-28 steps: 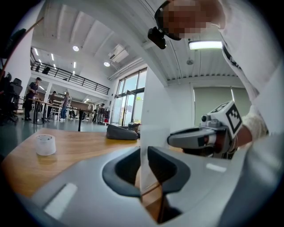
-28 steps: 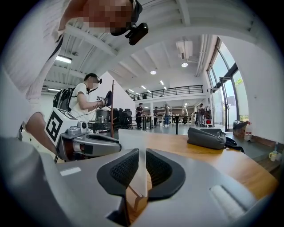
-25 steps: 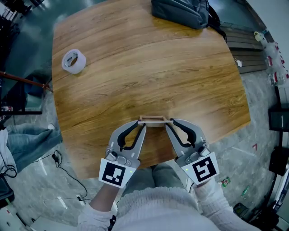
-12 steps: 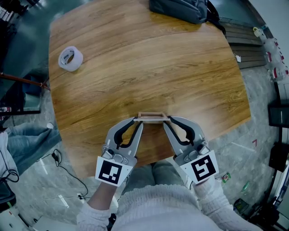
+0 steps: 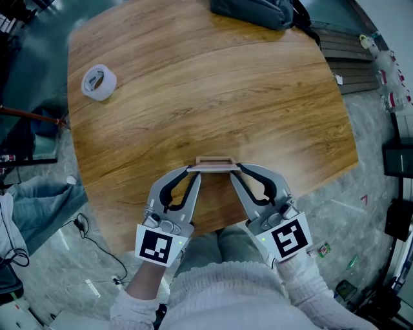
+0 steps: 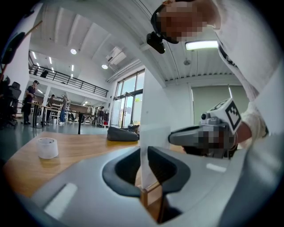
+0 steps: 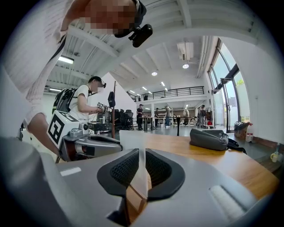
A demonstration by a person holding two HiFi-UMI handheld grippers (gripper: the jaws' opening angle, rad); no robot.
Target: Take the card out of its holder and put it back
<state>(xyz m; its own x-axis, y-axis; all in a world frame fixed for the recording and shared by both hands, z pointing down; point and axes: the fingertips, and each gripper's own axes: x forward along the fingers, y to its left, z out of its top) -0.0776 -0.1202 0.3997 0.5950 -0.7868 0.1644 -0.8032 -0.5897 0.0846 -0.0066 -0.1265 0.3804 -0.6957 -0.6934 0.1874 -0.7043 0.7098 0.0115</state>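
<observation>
A small wooden card holder with a pale card standing upright in it sits near the table's front edge. My left gripper grips the holder's left end and my right gripper its right end. In the left gripper view the card rises between the pads and the wooden holder sits lower between the jaws. The right gripper view shows the same from the other end: the card between the pads, the holder below. Both grippers are shut on the holder with the card in it.
A roll of clear tape lies at the far left of the wooden table. A dark grey bag rests at the far edge. Slatted boards lie on the floor to the right. People stand in the background.
Both grippers keep their hold on the two ends of the holder and have not moved. Only the head view has drifted a little.
</observation>
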